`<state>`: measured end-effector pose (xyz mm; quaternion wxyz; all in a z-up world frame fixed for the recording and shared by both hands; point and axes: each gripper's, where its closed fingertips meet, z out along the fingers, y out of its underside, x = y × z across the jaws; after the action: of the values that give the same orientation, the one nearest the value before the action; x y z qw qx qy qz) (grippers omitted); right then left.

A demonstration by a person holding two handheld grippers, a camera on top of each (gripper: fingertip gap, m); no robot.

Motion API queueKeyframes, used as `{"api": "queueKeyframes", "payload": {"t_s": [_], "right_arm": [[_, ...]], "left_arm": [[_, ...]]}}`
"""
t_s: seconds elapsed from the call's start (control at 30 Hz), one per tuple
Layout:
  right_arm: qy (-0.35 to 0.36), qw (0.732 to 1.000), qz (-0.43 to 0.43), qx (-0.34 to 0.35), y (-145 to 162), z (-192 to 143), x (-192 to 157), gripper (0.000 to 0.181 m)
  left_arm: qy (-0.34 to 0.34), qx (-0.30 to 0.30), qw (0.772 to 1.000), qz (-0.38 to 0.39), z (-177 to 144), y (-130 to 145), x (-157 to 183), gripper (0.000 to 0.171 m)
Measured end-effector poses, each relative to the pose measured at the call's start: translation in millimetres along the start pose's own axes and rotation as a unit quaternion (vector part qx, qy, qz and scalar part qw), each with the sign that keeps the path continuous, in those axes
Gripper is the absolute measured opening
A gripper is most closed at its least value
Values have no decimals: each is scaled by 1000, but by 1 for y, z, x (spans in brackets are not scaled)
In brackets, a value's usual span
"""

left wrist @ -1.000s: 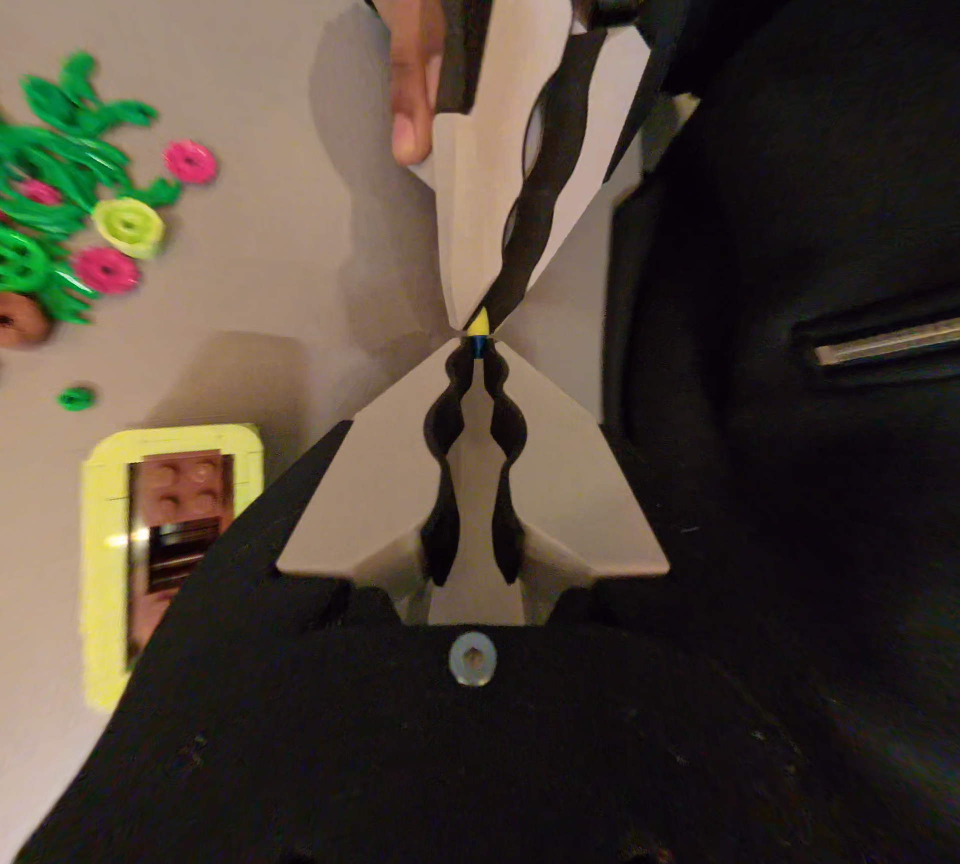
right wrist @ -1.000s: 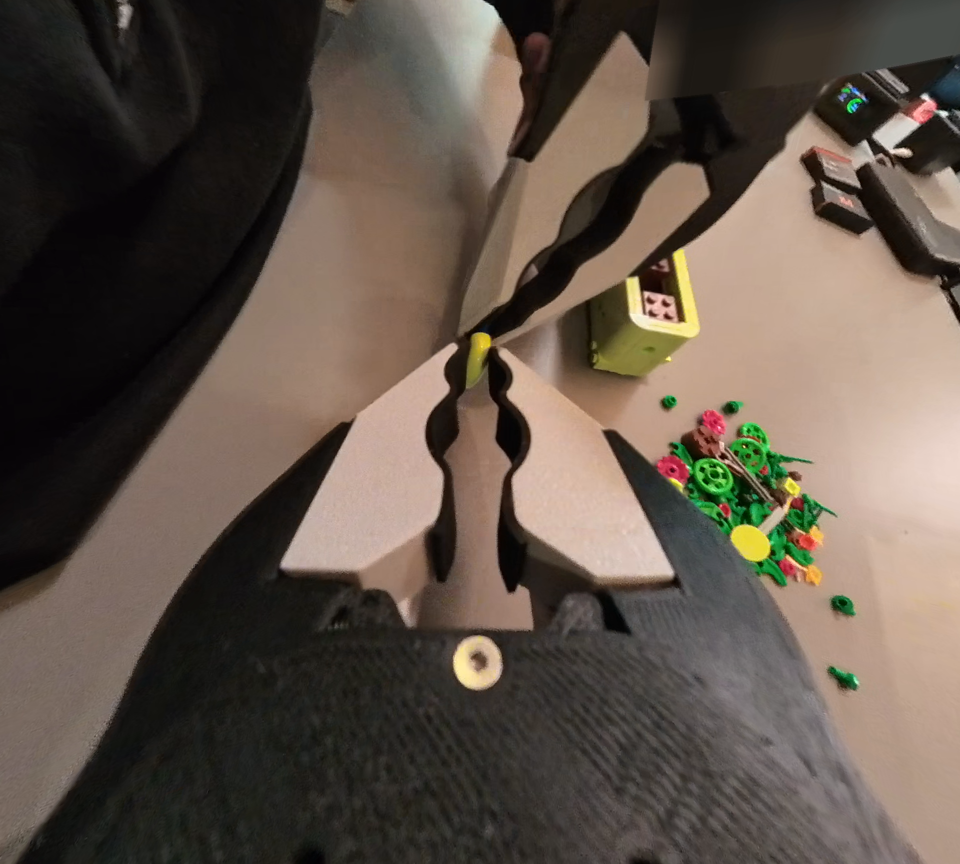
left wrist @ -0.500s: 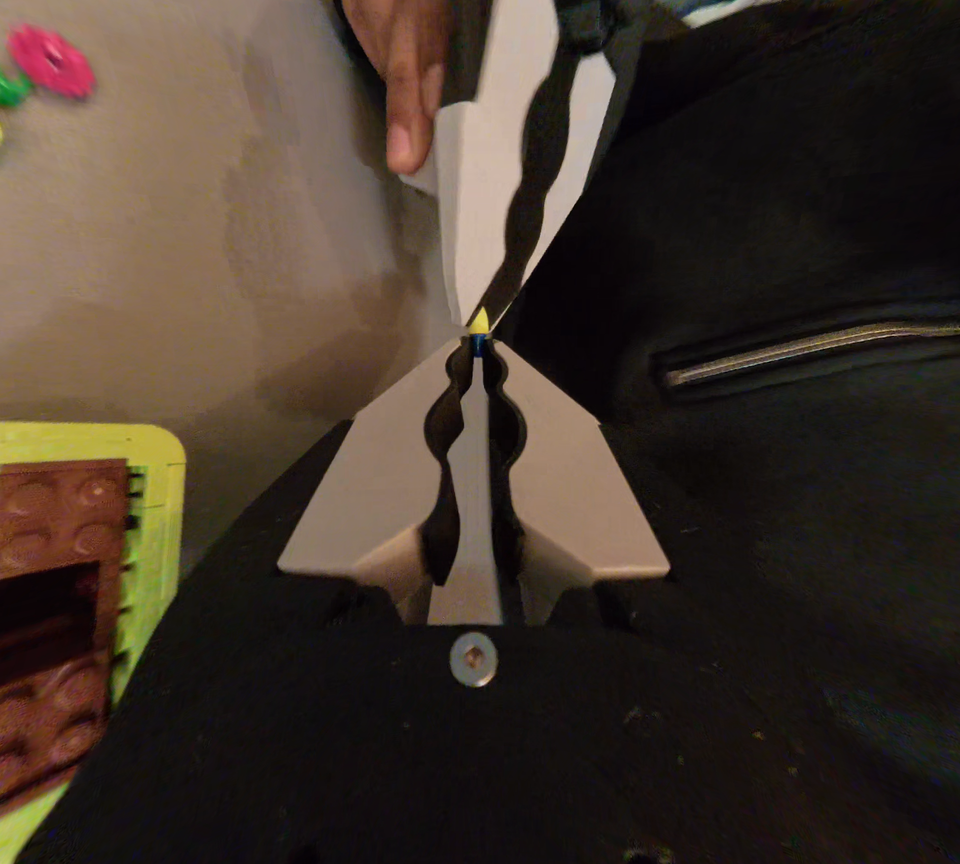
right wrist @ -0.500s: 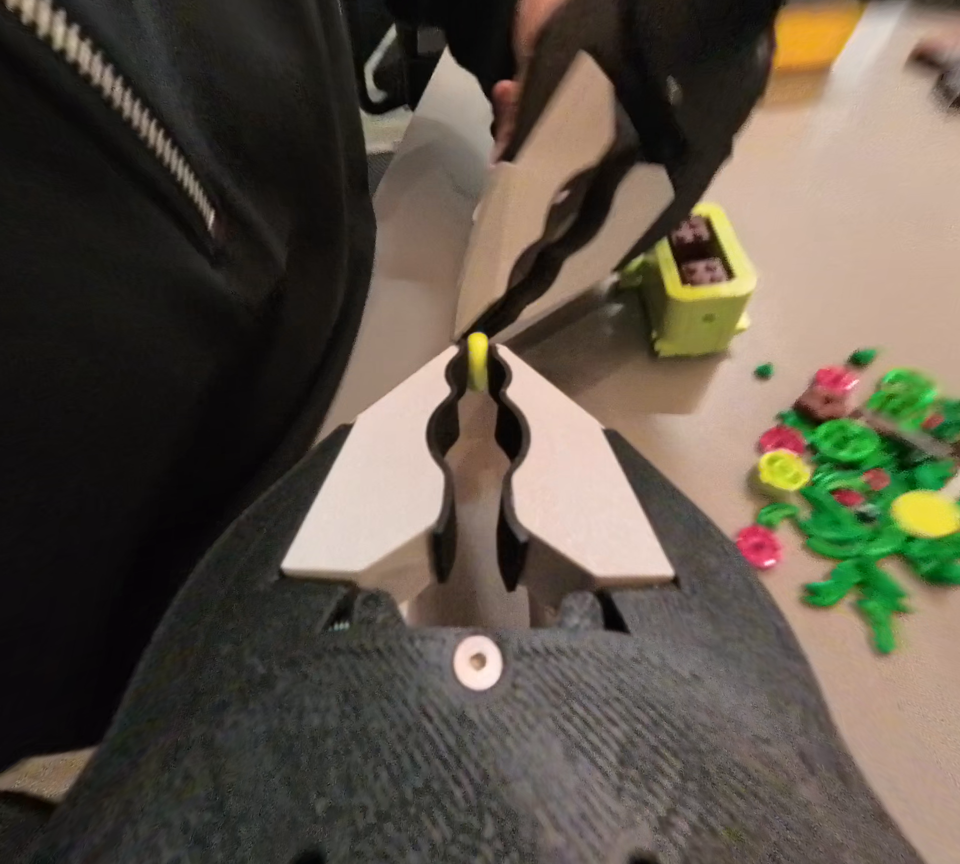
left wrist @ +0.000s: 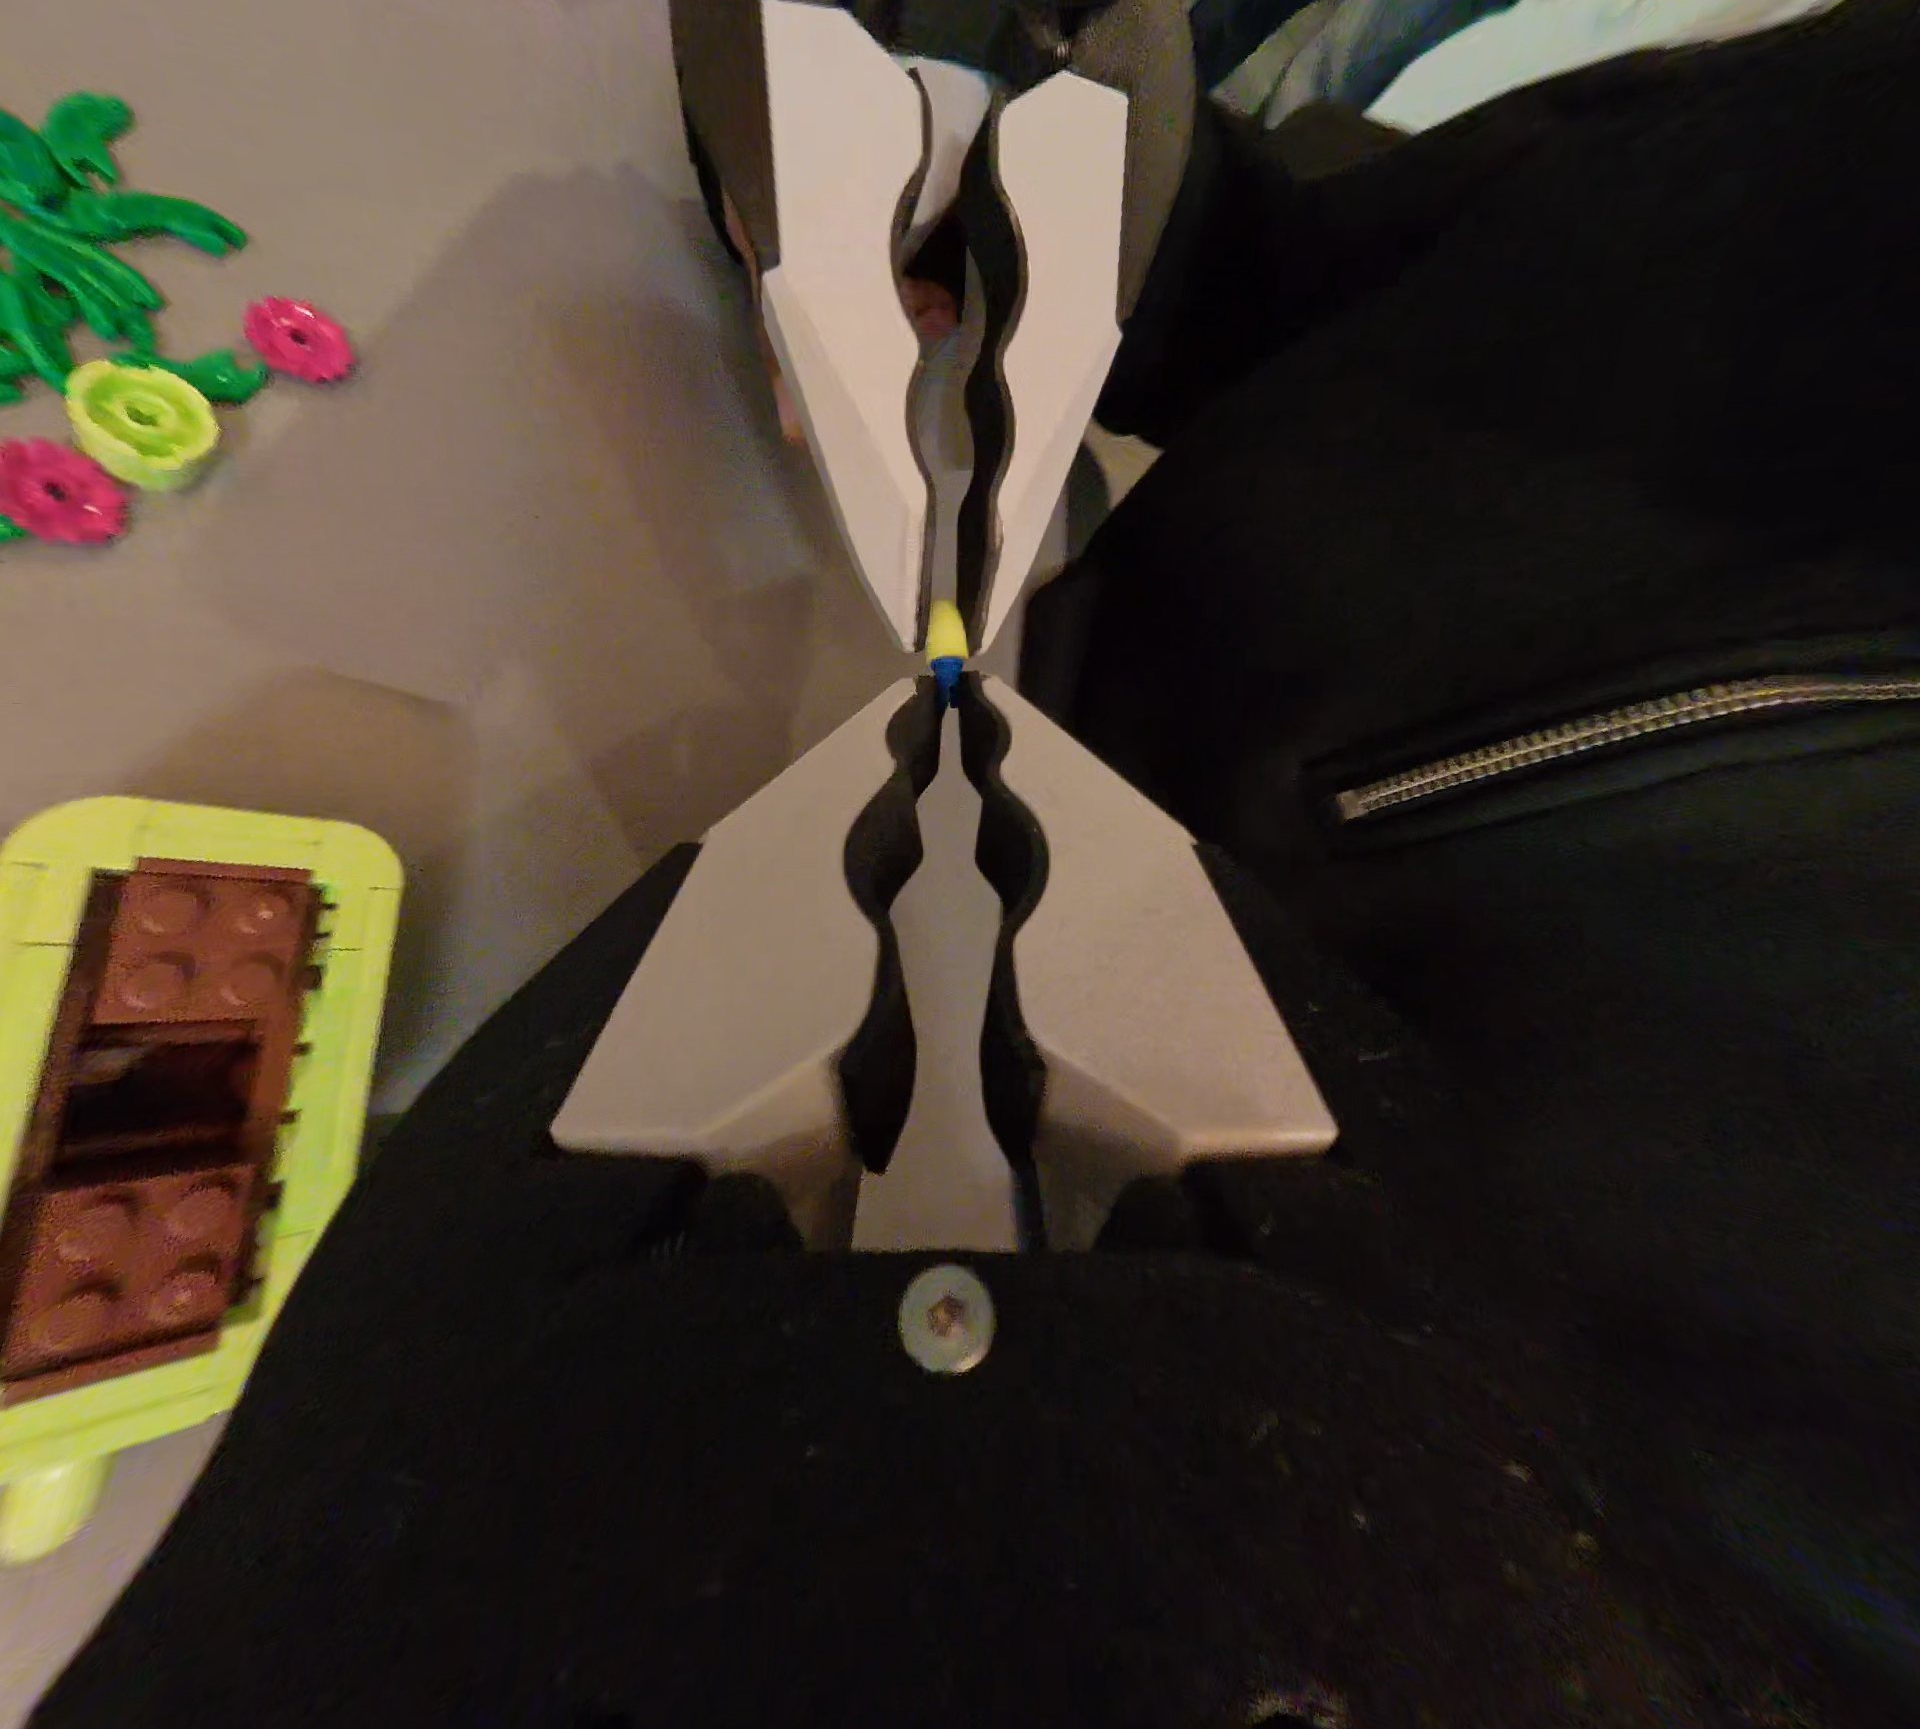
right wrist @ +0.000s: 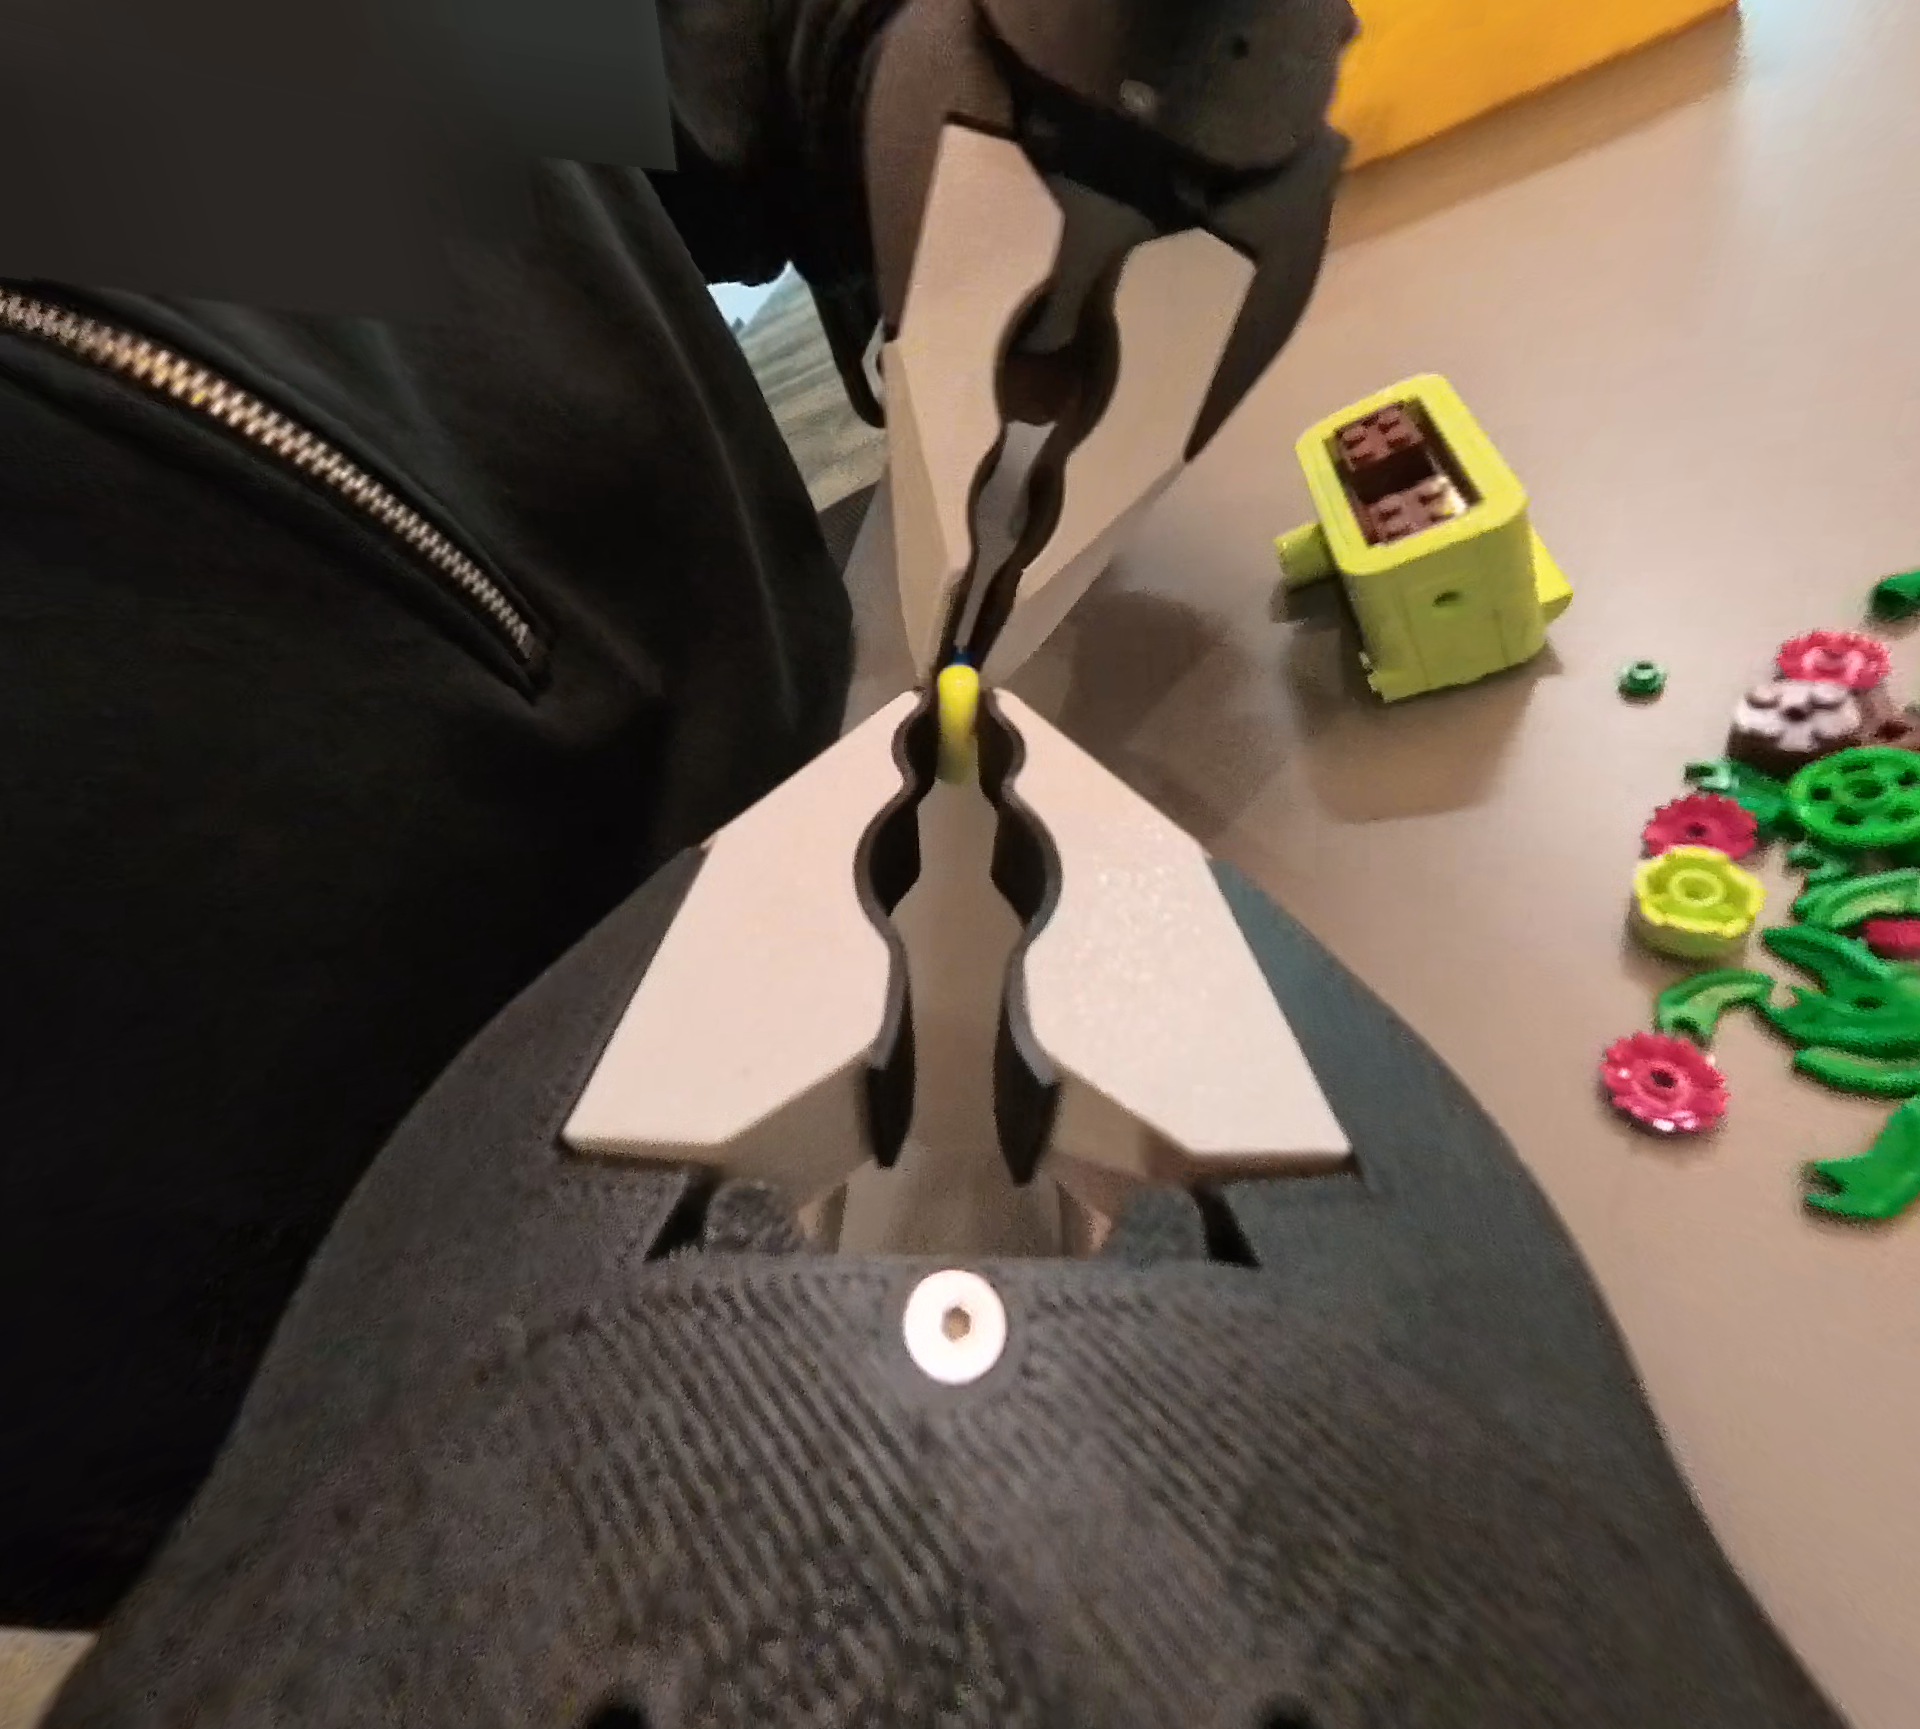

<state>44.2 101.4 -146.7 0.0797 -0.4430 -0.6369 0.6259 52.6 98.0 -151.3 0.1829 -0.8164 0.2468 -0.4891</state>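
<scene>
Held tip to tip above the surface (right wrist: 1558, 277), the left tool (left wrist: 943, 700) pinches a small blue piece (left wrist: 944, 673), and the right tool (right wrist: 956, 711) clenches a yellow piece (right wrist: 956, 723) joined to it. A lime box (right wrist: 1444, 578) sits nearby.

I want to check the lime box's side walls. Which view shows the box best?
The right wrist view: the whole lime box stands clear on the table, showing its open top, brown bricks and two side walls. The left wrist view looks down on it, cropped at the frame edge; the walls are hidden.
</scene>
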Motion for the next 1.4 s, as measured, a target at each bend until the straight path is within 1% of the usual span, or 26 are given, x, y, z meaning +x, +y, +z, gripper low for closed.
{"api": "queueKeyframes", "payload": {"t_s": [0.07,0.17,0.27,0.3,0.33,0.4,0.43,0.5,0.57,0.63,0.67,0.7,0.73,0.77,0.8,0.83,0.87,0.9,0.97,1.03,1.1,1.2,1.23,1.27,1.37,1.4], "right_arm": [[0,999,-51,12,-4,-2,-5,6],[24,987,-151,43,-14,-5,-10,6],[21,986,-160,41,-13,-5,-12,6],[19,989,-145,37,-12,-5,-11,6],[16,993,-115,29,-10,-4,-9,6],[-5,1000,-15,21,-6,-3,-5,6],[-16,999,28,23,-6,-3,-4,6],[-23,996,81,18,-4,-3,0,6],[-27,992,124,13,0,-3,5,6],[-29,988,151,11,2,-3,8,6],[-32,987,160,11,3,-3,8,6],[-37,985,166,9,3,-3,7,6],[-45,984,171,9,3,-3,6,6],[-51,984,168,15,0,-3,4,6],[-54,986,154,26,-3,-4,2,6],[-51,990,127,36,-7,-4,0,6],[-43,994,92,41,-10,-4,-1,6],[-34,997,61,40,-10,-4,-1,6],[-29,998,15,49,-13,-4,-5,6],[-22,997,-38,71,-20,-7,-10,6],[-16,995,-66,74,-22,-7,-12,6],[-13,990,-110,91,-26,-8,-18,6],[-6,988,-122,91,-26,-8,-18,6],[-3,989,-122,82,-23,-7,-17,6],[-6,993,-90,72,-21,-7,-13,6],[-2,995,-75,70,-21,-8,-10,6]], "left_arm": [[44,17,998,-40,-1,-3,8,1],[107,45,988,-101,-6,-11,16,0],[125,46,984,-119,-4,-9,19,0],[116,45,986,-111,-4,-8,17,0],[91,39,991,-89,-3,-7,13,0],[31,24,999,-28,-2,-4,7,1],[6,20,1000,-3,-3,-4,5,1],[-49,7,997,52,-2,-3,-1,1],[-110,-8,988,112,-1,-1,-9,1],[-171,-27,968,180,-1,1,-15,1],[-191,-32,959,206,-1,1,-16,1],[-198,-34,956,215,-1,2,-16,1],[-186,-30,961,201,0,2,-13,1],[-156,-14,974,163,-1,1,-9,1],[-115,11,987,112,-4,-2,-5,1],[-74,34,995,63,-6,-6,0,1],[-45,50,997,26,-8,-7,2,1],[-28,59,998,6,-8,-7,3,1],[14,77,996,-34,-8,-8,10,1],[72,103,988,-89,-12,-14,18,0],[109,109,980,-125,-13,-15,21,0],[182,124,958,-186,-16,-17,30,0],[189,127,954,-194,-16,-17,30,0],[179,123,959,-184,-14,-15,28,0],[101,114,983,-106,-13,-14,23,0],[71,104,989,-74,-13,-12,21,4]]}}
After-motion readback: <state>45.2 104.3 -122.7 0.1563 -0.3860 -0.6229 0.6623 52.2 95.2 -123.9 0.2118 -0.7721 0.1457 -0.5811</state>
